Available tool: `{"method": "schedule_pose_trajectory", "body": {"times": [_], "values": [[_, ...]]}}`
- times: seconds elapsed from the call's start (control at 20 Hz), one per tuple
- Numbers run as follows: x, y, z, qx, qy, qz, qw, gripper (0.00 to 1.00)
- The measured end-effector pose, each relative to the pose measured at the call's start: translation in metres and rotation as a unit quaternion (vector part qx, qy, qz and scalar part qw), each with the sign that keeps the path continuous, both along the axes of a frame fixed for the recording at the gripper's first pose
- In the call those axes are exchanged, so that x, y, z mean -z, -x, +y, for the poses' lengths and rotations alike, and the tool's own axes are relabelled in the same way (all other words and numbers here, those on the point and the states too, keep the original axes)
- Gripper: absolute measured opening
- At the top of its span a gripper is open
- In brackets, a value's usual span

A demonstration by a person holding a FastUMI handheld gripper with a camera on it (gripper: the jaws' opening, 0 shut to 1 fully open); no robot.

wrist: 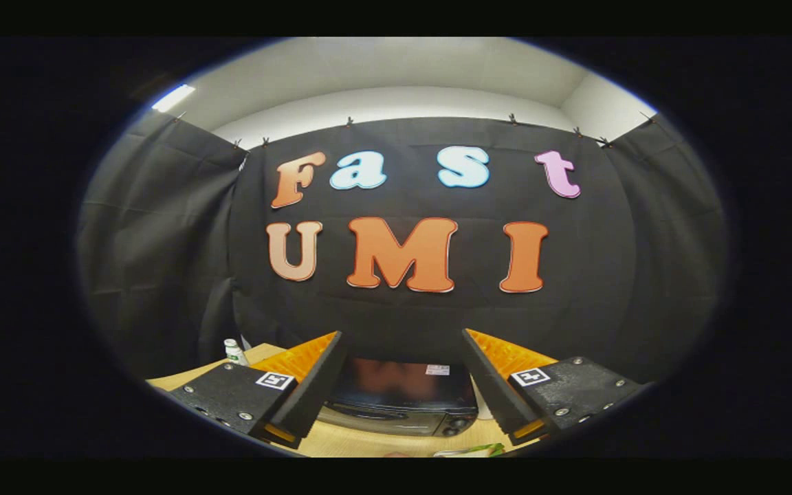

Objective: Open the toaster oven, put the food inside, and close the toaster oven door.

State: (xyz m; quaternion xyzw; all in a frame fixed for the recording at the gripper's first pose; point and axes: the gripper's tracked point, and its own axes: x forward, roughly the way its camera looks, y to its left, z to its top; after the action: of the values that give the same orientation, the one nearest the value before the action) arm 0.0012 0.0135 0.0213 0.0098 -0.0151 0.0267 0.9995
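Gripper (403, 357) is hovering released, fingers spread wide; toaster oven (399, 402) is sitting below and ahead between them, door facing it, closed.

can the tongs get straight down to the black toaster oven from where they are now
Probably yes. The tongs are open and hold nothing, and the black toaster oven sits on the wooden table below and between the fingers, door shut, with nothing between.

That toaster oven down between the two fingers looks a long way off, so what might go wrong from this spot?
1. The hand-held gripper hangs open, high above the closed toaster oven; a steep descent might miss its door handle.
2. The small bottle beyond one finger could get knocked.
3. The food lies nearly beneath the fingers, easy to misjudge.
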Motion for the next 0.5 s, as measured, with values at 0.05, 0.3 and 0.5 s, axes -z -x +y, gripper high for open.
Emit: {"method": "schedule_pose_trajectory", "body": {"times": [0.05,0.3,0.5], "values": [[-0.002,-0.001,-0.001,0.001,-0.004,-0.002,1.0,0.99],[0.012,-0.012,0.003,-0.002,-0.008,0.022,1.0,0.99],[0.046,-0.024,0.021,-0.015,0.001,0.057,0.998,0.99]]}}
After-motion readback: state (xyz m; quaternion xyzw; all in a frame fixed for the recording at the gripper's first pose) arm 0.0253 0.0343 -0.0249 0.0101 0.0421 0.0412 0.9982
